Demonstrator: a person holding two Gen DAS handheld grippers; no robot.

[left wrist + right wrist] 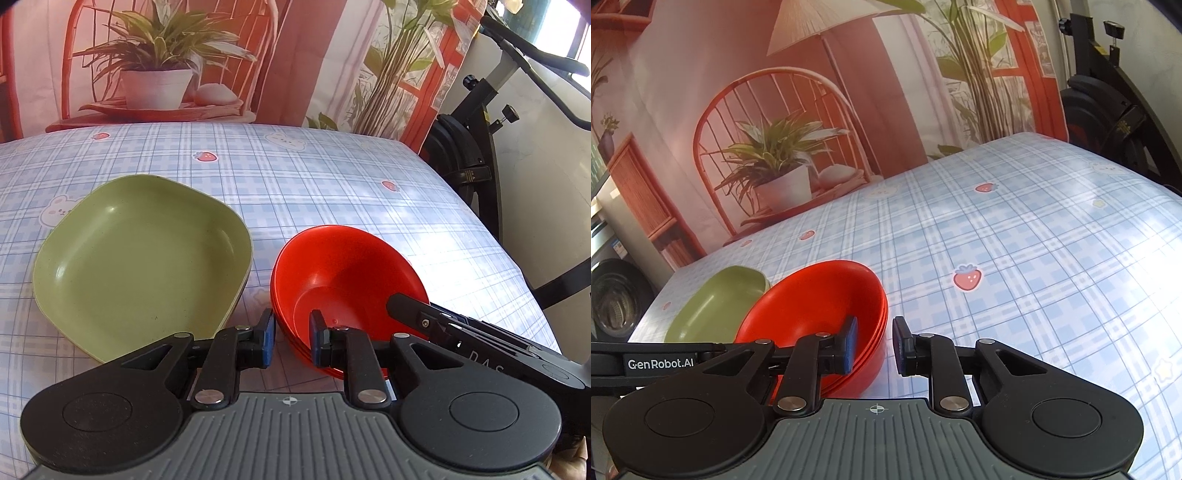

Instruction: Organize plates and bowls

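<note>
A stack of red bowls point(351, 273) sits on the checked tablecloth, right of a green square plate point(140, 258). My left gripper point(292, 339) straddles the stack's near-left rim, one pad outside and one inside, shut on it. One finger of the right gripper point(406, 304) reaches over the stack's right rim. In the right wrist view, my right gripper point(874, 343) is shut on the right rim of the red bowls point(820, 295), left pad inside, right pad outside. The green plate point(716, 306) lies behind them. The left gripper's black body point(661, 363) enters from the left, its tips hidden.
The table point(332, 177) has a blue checked cloth with strawberries and bears. A printed backdrop point(159, 74) hangs behind its far edge. An exercise bike point(480, 147) stands off the right edge. A washing machine point(617, 306) stands past the left edge.
</note>
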